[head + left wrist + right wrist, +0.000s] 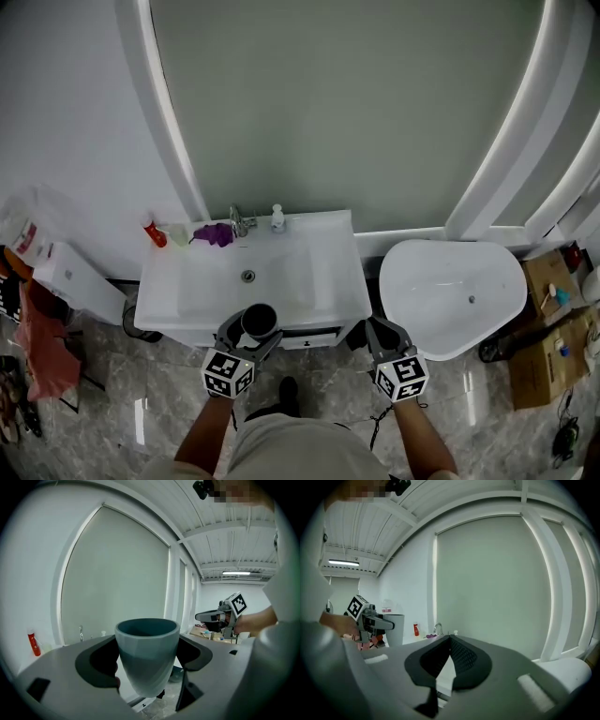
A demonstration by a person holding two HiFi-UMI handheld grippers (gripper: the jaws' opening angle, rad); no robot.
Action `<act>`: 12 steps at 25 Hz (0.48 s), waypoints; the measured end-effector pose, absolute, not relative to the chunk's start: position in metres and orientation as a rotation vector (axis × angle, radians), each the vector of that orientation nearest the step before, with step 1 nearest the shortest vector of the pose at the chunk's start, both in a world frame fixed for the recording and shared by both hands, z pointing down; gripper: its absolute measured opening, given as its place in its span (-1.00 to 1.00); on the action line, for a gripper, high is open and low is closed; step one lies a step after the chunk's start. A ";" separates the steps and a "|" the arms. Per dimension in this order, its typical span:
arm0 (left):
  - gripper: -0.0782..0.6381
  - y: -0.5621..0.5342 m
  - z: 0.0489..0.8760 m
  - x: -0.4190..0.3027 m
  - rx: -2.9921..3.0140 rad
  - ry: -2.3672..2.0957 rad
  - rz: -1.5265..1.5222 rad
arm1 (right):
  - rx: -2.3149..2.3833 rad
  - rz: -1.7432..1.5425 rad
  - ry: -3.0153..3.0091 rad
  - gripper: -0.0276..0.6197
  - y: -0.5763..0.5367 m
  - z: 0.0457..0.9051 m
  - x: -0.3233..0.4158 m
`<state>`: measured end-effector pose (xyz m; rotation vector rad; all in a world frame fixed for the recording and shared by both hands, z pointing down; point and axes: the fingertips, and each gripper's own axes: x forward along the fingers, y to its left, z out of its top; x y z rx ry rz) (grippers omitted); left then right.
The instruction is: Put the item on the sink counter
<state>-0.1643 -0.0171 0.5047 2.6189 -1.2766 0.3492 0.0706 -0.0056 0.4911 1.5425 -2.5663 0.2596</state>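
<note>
A grey-blue cup [260,319] is held upright just in front of the white sink counter [328,291], near its front edge. My left gripper [254,328] is shut on the cup, one jaw on each side of it. In the left gripper view the cup [147,653] fills the space between the dark pads [96,663]. My right gripper [384,329] hangs to the right of the counter's front corner. Its jaws [449,640] meet at the tips with nothing between them.
On the counter's back edge stand a faucet [241,222], a white pump bottle [277,218], a red bottle [155,234], a pale green cup [178,234] and a purple item [216,234]. A white rounded fixture [455,295] sits right; cardboard boxes [553,319] beyond it.
</note>
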 end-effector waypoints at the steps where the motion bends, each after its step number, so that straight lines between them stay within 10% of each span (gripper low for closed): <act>1: 0.27 -0.030 0.506 -0.164 2.626 -1.259 0.349 | 1.554 0.266 -2.556 -0.88 -0.016 0.492 0.070; 12: 0.27 -0.142 0.515 -0.169 2.701 -1.089 0.361 | 1.650 0.309 -2.445 -0.88 -0.106 0.506 0.052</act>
